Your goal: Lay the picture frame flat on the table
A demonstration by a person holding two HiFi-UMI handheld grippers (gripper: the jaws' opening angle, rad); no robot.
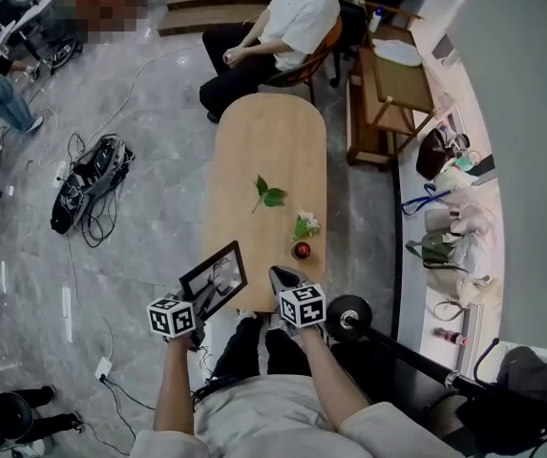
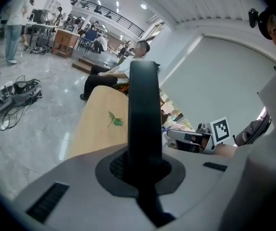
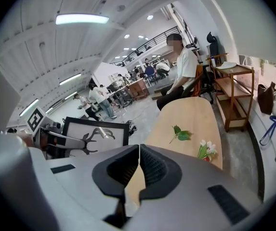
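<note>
A black picture frame [image 1: 215,279] with an antler print hangs tilted over the near left end of the light wooden table [image 1: 268,141]. My left gripper [image 1: 200,303] is shut on its lower edge. In the left gripper view the picture frame [image 2: 143,105] stands edge-on as a dark bar between the jaws of the left gripper [image 2: 141,170]. My right gripper [image 1: 284,277] hovers over the table's near end, to the right of the frame, shut with nothing in it. The right gripper view shows the right gripper [image 3: 138,154] with jaws meeting and the picture frame [image 3: 95,134] at its left.
On the table lie a green leaf sprig [image 1: 269,195] and a small red pot of white flowers [image 1: 302,239]. A person [image 1: 278,27] sits at the far end. A wooden cart [image 1: 388,89] and bags stand at the right. Cables [image 1: 92,175] lie on the floor at the left.
</note>
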